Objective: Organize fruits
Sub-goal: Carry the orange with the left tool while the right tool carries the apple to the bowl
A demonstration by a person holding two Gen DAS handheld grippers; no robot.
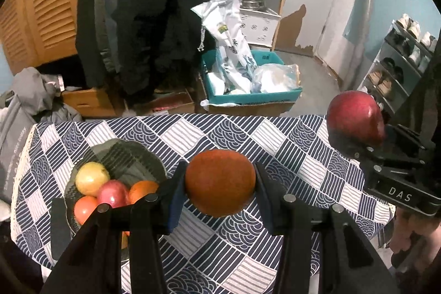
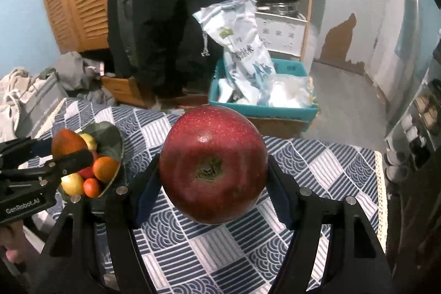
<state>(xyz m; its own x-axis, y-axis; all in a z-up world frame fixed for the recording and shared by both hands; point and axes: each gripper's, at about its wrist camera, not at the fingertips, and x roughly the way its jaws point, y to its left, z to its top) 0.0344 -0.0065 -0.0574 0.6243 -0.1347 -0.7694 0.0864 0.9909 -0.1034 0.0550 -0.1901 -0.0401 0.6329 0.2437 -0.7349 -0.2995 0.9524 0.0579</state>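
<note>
- Seemingly mid-task, the left wrist view shows the left gripper (image 1: 220,182) with its fingers (image 1: 175,200) closed on a brown-orange fruit (image 1: 220,181), held clear above the tabletop (image 1: 275,134) with its blue-and-white patterned cloth.
- Left of that fruit, a dark leaf-shaped dish (image 1: 129,156) sits on the cloth and already holds several pieces: a yellow one, a pinkish-red one and at least two orange ones, packed touching each other.
- At the right edge of the same view, the right gripper (image 1: 355,138) carries a red apple (image 1: 354,117), well apart from the dish.
- From the right wrist view, the right gripper (image 2: 213,178) has its fingers (image 2: 147,192) pressed on either side of the red apple (image 2: 213,164), which hangs above the cloth, stem end toward the camera.
- Further left there, the left gripper (image 2: 67,149) holds its fruit (image 2: 69,143) close over the dish (image 2: 110,139), which looks nearly full.
- Judging from this, most fruit is gathered; the two held pieces remain to be placed, and no loose fruit shows elsewhere on the cloth.
</note>
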